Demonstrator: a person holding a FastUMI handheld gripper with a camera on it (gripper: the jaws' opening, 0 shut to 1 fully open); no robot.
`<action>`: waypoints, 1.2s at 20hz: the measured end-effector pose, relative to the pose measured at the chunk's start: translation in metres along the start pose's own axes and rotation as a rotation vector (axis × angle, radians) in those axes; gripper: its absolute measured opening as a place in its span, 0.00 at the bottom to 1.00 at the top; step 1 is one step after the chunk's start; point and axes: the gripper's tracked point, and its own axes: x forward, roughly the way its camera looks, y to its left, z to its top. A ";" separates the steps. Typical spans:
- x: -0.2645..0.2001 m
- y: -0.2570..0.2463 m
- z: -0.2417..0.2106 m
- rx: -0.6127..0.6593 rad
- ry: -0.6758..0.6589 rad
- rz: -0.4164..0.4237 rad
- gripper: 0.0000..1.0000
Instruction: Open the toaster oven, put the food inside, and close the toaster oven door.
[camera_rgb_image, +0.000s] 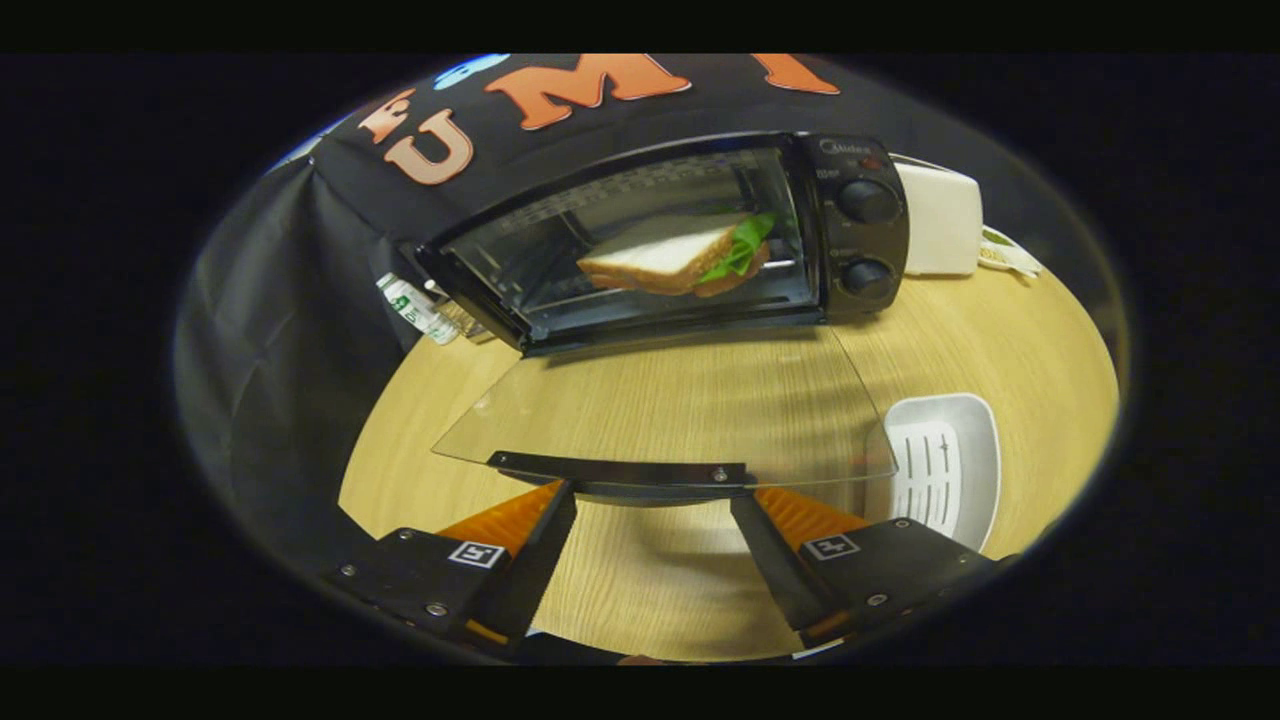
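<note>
toaster oven (866, 235) door (660, 405) lies open; sandwich (675, 258) already inside; closing remains; gripper (652, 495) fingers spread apart under the door handle (617, 468), contact seemingly light, hard to confirm.

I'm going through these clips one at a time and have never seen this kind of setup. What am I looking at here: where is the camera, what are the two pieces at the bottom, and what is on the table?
The camera rides on a hand-held claw that a person carries; there is no robot arm. It looks forward along the claw's two fingers, the pieces you see at the bottom. The fingers are spread apart and hold nothing; their tips sit right at the handle of the glass door, which lies folded down and open.

Beyond the door stands the toaster oven on a wooden table. A sandwich with green leaves is already inside. Also on the table: a white tray beside the door, a white box next to the oven, and a small bottle on its other side.
</note>
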 end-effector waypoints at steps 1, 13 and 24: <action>-0.004 0.005 0.010 0.007 -0.021 0.013 0.92; -0.017 0.026 0.144 0.072 -0.265 0.062 0.96; -0.084 0.029 0.236 -0.060 -0.514 -0.010 0.96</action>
